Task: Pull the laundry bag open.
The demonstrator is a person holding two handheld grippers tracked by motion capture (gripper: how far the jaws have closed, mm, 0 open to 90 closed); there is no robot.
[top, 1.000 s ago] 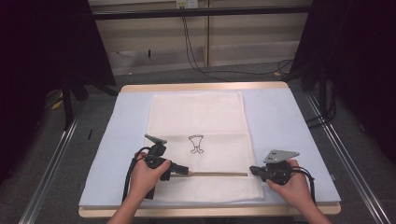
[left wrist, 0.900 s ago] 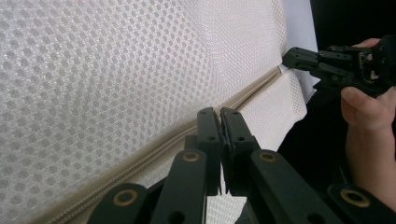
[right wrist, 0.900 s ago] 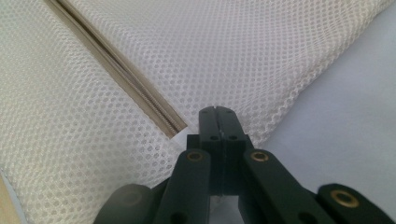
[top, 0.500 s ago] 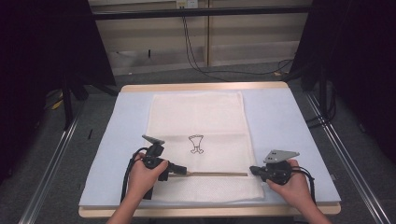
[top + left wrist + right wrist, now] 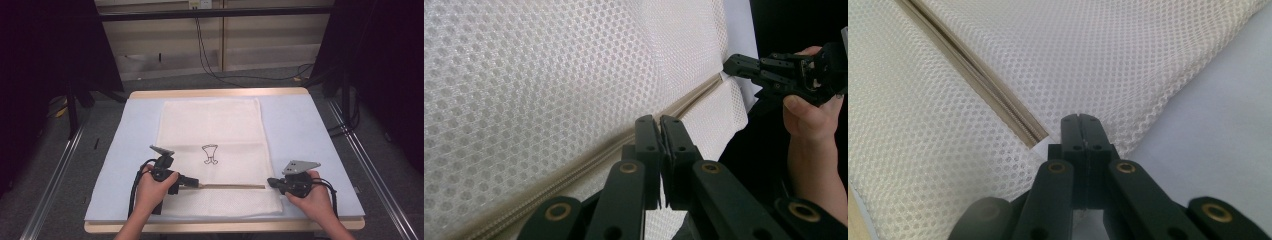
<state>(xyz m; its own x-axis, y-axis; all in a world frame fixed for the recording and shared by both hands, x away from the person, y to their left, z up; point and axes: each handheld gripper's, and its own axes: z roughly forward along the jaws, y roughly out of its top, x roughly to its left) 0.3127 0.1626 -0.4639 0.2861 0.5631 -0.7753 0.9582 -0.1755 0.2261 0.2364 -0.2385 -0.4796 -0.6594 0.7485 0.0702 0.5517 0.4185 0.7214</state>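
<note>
Mesh fabric, a white laundry bag (image 5: pixel 212 150) with a small printed figure (image 5: pixel 210 154), is spread flat on the pale blue table cover (image 5: pixel 300 130), and both tongs are set at its near part, one at each end of the zipper (image 5: pixel 230 186).

The left gripper (image 5: pixel 196 184) is held at the zipper's left end. In the left gripper view its jaws are pressed together right on the zipper line (image 5: pixel 589 160), with barely a slit between them; what is pinched cannot be made out, though a zipper pull is the likely thing, judging from the placement. The bag's zipper runs away from these jaws toward the right gripper (image 5: pixel 736 65), seen far off at the bag's edge.

The right gripper (image 5: pixel 272 183) is laid at the bag's right edge, just beyond the zipper's end (image 5: pixel 1035 137). Its jaws are closed too, over the mesh border (image 5: pixel 1128 135) beside that end; the fabric appears to be clamped, though the pinch itself is hidden beneath the jaws.

Such an arrangement is probably chosen so that the bag is anchored at one end while the slider is drawn along from the other, the cloth being kept taut between the two tongs.
</note>
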